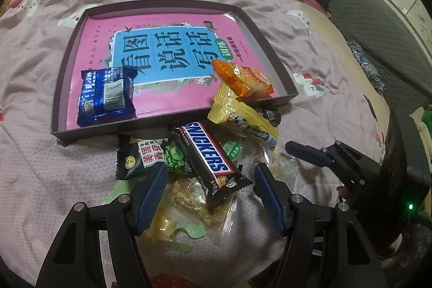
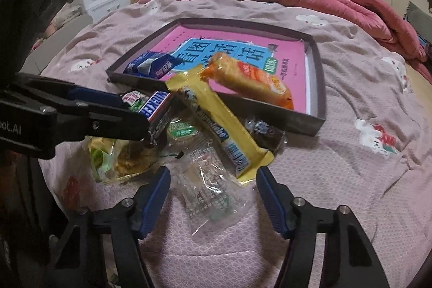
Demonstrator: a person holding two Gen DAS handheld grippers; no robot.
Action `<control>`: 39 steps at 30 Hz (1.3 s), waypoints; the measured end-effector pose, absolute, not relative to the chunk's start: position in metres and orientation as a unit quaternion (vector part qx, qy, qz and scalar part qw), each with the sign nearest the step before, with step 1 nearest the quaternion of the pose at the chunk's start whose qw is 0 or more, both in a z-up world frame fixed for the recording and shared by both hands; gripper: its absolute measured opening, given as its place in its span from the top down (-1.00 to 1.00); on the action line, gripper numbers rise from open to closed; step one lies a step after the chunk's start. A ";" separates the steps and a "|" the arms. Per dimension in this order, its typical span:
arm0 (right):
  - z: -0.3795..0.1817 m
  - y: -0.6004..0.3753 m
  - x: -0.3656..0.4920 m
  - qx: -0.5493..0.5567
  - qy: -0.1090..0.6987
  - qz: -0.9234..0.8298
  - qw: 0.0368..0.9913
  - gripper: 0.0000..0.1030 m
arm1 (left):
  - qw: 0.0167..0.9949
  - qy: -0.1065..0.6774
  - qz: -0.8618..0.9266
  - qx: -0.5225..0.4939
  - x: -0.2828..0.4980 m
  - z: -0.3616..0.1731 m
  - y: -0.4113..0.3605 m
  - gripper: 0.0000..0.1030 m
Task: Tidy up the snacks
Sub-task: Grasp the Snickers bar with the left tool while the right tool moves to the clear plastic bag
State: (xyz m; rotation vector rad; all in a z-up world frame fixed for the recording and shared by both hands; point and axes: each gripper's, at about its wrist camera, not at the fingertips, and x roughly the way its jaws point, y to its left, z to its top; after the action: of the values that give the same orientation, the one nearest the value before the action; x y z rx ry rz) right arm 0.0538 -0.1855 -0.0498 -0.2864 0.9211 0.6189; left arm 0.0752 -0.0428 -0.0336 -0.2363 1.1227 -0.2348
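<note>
**Two open grippers over a loose, overlapping heap**

The main risk is the pile itself. The snacks lie stacked on soft bedding just in front of the tray, and almost every packet overlaps another. The Snickers sits on top of the pea packet and a clear bag of crumbly biscuit, so jaws closing on it could pinch the wrapper beneath too, or drag a neighbour along. The yellow bar leans up against the tray's near wall; lifting anything under it would likely tip it off. The clear packet is slick and crinkly, and I judge it could slide out of a shallow grip. The two grippers also work close together, so they could knock each other.

The left gripper hangs with its jaws apart, one on each side of the Snickers' near end, pads not pressing. The right gripper stands likewise open, straddling the clear packet and the tip of the yellow bar, holding nothing.

In the tray, which has a pink book as its floor, lie only two snacks: a blue packet at the near left and an orange packet resting over the near right wall. Most sorting appears undone.
</note>
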 end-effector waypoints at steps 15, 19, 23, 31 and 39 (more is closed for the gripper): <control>-0.053 -0.186 0.056 -0.127 0.444 0.300 0.834 -0.06 | 0.828 0.546 -0.093 -0.086 0.092 -0.047 -0.055 -0.16; -0.053 -0.187 0.056 -0.121 0.448 0.296 0.835 -0.05 | 0.829 0.546 -0.089 -0.087 0.093 -0.049 -0.051 0.02; -0.052 -0.187 0.057 -0.119 0.451 0.296 0.833 -0.03 | 0.827 0.547 -0.089 -0.091 0.093 -0.050 -0.045 0.21; -0.050 -0.189 0.054 -0.107 0.459 0.306 0.827 0.12 | 0.821 0.550 -0.107 -0.113 0.086 -0.054 -0.036 0.44; -0.050 -0.189 0.051 -0.114 0.470 0.299 0.823 0.13 | 0.819 0.548 -0.114 -0.125 0.077 -0.052 -0.029 0.44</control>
State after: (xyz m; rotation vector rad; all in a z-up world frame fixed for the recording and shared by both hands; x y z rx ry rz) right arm 0.0513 -0.1889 -0.0503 -0.2418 0.9996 0.6358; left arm 0.0771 -0.0292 -0.0517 -0.2671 1.1670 -0.2428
